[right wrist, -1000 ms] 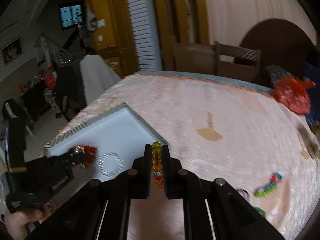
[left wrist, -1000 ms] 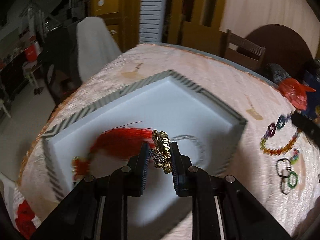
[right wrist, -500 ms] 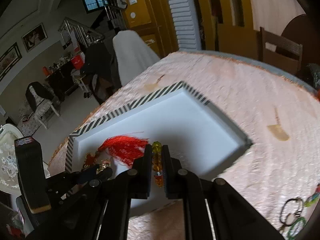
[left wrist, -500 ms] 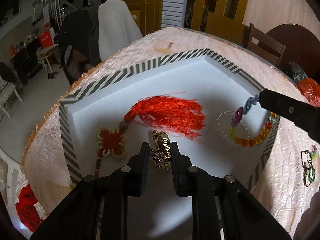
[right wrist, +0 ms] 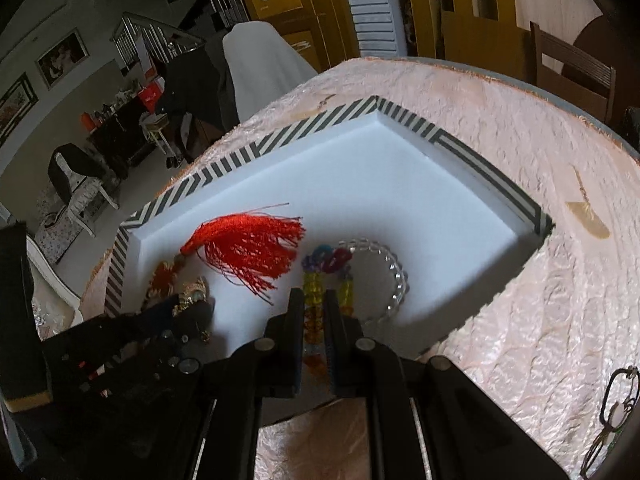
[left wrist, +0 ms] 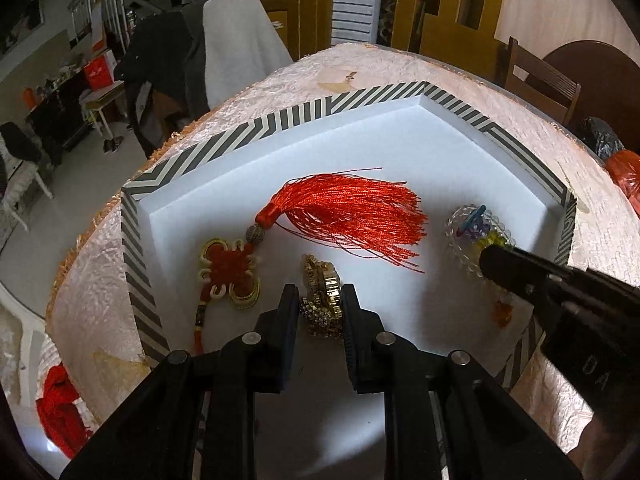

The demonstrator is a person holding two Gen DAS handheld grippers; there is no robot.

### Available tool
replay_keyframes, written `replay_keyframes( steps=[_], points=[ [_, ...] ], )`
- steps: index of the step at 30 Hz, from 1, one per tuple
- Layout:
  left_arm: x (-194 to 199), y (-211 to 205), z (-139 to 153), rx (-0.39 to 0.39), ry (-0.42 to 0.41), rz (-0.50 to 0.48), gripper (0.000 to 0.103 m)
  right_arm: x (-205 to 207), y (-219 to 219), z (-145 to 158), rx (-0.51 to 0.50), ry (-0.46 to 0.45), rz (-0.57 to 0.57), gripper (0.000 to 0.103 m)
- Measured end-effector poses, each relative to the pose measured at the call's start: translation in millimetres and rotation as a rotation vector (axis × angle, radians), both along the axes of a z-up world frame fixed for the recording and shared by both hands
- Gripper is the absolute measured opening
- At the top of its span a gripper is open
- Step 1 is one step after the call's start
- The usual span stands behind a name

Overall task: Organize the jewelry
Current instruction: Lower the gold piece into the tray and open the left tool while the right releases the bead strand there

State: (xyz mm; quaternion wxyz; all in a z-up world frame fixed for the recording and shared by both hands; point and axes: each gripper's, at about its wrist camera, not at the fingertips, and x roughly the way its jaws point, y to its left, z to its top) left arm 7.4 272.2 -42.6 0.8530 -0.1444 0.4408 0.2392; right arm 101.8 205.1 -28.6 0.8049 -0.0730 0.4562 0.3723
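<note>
The worktop, draped in a pale pink crinkled cloth, carries a wide white tray with a black-and-white striped rim, and both tools are down inside it. Just ahead of the left tool lies a red tassel charm, its knotted end off to that tool's left and its fringe fanning toward the right tool. The left tool is clamped on a gold bracelet studded with small stones, held low over the tray floor; whether it touches the floor I cannot tell. The right tool is closed tight on a colourful bead chain, whose blue and red links spill forward of its tips onto the tray floor, and partly over a clear bead bracelet that lies just ahead and to its right. Off to the right tool's far right, outside the tray, a few loose rings wait on the cloth. To my eye this is the setting-down step: two pieces brought into the tray together. Next, each tool needs to part its jaws and let its piece settle, then lift straight out without dragging. The bead chain looks likely to tangle with the clear bracelet if released where it hangs, so a small shift toward bare tray floor seems wise.
</note>
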Motion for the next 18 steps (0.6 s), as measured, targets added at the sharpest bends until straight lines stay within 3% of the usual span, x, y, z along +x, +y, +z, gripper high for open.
replay_keyframes(
  steps=[9,11,15,18],
  points=[
    [3,-2,0,0.013,0.026,0.009,0.034,1,-6,-2,0.011,0.012,-0.019,0.009],
    [4,-2,0,0.009,0.030,0.017,0.040,-1,-9,-2,0.009,0.012,-0.021,0.011],
    [6,-3,0,0.006,0.033,0.027,0.043,-4,-12,0,0.010,0.015,-0.015,0.022],
    [6,-3,0,0.008,0.035,0.030,0.043,-8,-12,3,0.009,0.003,-0.005,0.023]
  ],
)
